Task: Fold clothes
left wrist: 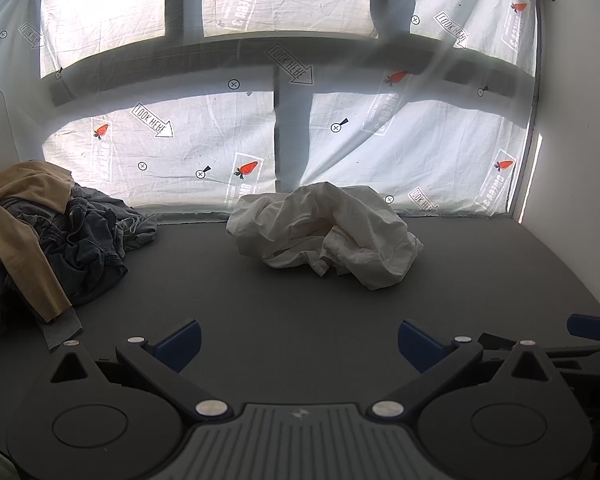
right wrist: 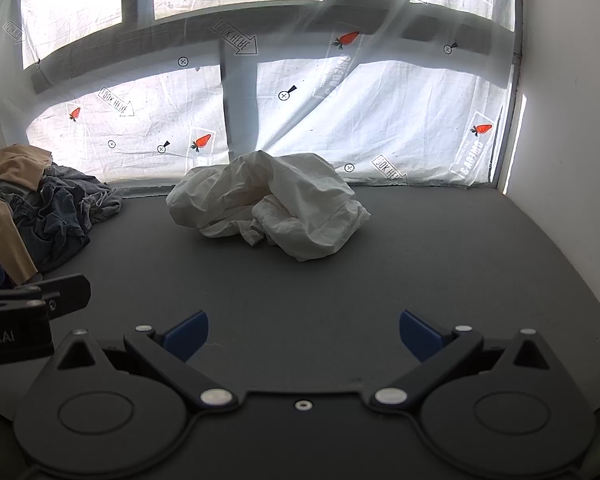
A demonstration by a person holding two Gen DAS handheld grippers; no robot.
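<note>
A crumpled white garment (left wrist: 324, 232) lies near the back of the dark grey table; it also shows in the right wrist view (right wrist: 268, 208). My left gripper (left wrist: 299, 342) is open and empty, low over the table's front, well short of the garment. My right gripper (right wrist: 304, 334) is open and empty too, beside the left one. The right gripper's blue fingertip (left wrist: 594, 326) shows at the right edge of the left wrist view. Part of the left gripper (right wrist: 32, 304) shows at the left edge of the right wrist view.
A pile of clothes (left wrist: 56, 240), dark denim with a tan garment on top, sits at the table's left; it also shows in the right wrist view (right wrist: 40, 212). A printed white sheet (left wrist: 220, 140) hangs behind the table (left wrist: 300, 292). A white wall (left wrist: 572, 160) stands at the right.
</note>
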